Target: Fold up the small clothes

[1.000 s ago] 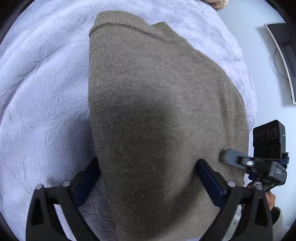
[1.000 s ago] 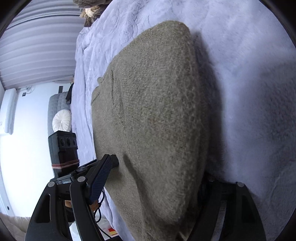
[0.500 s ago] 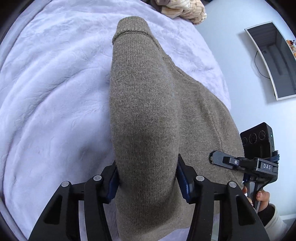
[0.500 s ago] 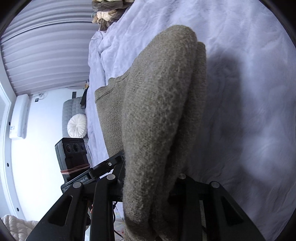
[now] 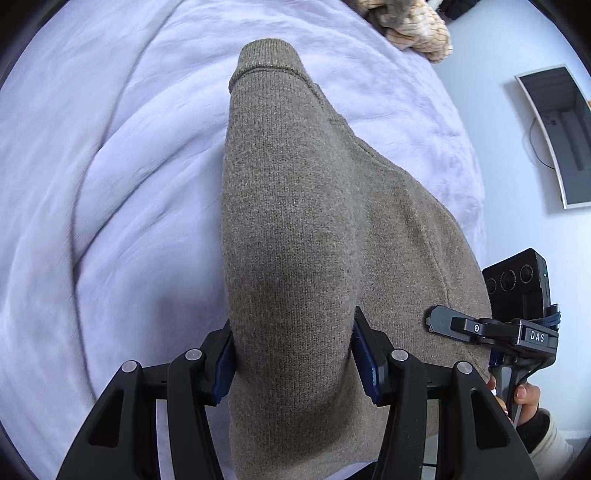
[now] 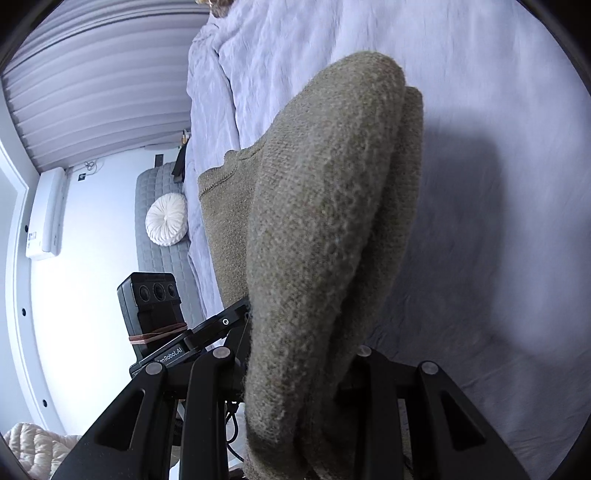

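Left to right: your left gripper (image 5: 293, 354) has just closed and now clamps a bunched fold of the brown knitted sweater (image 5: 295, 206); your right gripper (image 6: 295, 373) has closed likewise and pinches the same sweater's doubled edge. Between both grips the garment is raised over the pale lilac bedspread (image 5: 110, 184), its far ribbed end trailing toward the bed. Beyond lie a heap of other clothes (image 5: 410, 26) and a wall-mounted screen (image 5: 557, 133).

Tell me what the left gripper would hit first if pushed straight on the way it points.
The left gripper is already shut on the brown sweater; beyond that, probably the lilac blanket.
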`<state>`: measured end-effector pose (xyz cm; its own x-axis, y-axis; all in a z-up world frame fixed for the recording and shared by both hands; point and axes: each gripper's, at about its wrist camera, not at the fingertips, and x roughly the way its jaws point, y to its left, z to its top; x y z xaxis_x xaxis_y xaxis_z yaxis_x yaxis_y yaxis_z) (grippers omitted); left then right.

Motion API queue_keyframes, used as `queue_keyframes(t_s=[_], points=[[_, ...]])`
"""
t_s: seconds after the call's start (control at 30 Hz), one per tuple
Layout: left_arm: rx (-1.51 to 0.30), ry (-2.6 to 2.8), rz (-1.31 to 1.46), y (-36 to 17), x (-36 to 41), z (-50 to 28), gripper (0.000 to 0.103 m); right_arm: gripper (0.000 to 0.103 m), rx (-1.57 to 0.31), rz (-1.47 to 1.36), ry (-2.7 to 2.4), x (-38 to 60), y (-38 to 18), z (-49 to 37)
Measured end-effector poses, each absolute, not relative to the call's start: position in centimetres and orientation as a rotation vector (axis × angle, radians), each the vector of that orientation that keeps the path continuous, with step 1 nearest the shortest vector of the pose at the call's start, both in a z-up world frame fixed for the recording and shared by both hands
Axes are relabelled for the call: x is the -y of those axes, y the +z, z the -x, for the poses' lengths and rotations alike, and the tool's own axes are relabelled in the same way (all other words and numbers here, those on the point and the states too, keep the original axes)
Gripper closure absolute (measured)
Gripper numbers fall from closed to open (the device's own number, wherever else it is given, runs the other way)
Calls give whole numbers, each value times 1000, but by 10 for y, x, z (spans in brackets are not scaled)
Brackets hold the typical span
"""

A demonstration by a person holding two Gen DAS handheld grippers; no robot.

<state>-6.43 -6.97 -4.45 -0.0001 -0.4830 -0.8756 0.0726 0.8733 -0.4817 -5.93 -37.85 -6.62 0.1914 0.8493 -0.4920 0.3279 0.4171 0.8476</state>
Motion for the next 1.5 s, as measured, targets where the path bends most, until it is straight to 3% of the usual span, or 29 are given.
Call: queue_keyframes(t_s=[0.2,0.27,0.33,0.4,0.47,0.5,0.53,0.77,1.13,1.3,1.33,1.5], points=[[-1556,-331,315,-68,46,77,48,66,-1492,-1106,430,347,-94,69],[-1521,-323,343,-61,41,77,48,58,-1492,-1091,397,348,-89,68],[-1481,-308,323,-52,37,77,48,39,-1470,-1056,365,355,-78,68],[-1454,-294,288,-46,39,74,48,38,-1463,-995,319,363,-66,66],[-1450,-279,252,-45,34,77,48,45,-1453,-947,269,380,-59,75],[-1458,-267,219,-48,38,77,48,66,-1461,-908,229,384,-56,76],[-1466,-264,196,-51,33,76,48,77,-1469,-882,200,386,-55,76],[-1487,-274,152,-62,42,79,47,79,-1542,-511,37,376,-66,67],[-1492,-254,111,-58,42,81,47,79,-1432,-458,127,338,-3,72],[-1495,-255,112,-56,40,83,46,79,-1537,-368,104,323,-36,94],[-1496,-257,114,-56,39,83,45,83,-1556,-380,77,328,-47,96],[-1502,-257,97,-52,42,89,45,83,-1572,-475,13,345,-54,94]])
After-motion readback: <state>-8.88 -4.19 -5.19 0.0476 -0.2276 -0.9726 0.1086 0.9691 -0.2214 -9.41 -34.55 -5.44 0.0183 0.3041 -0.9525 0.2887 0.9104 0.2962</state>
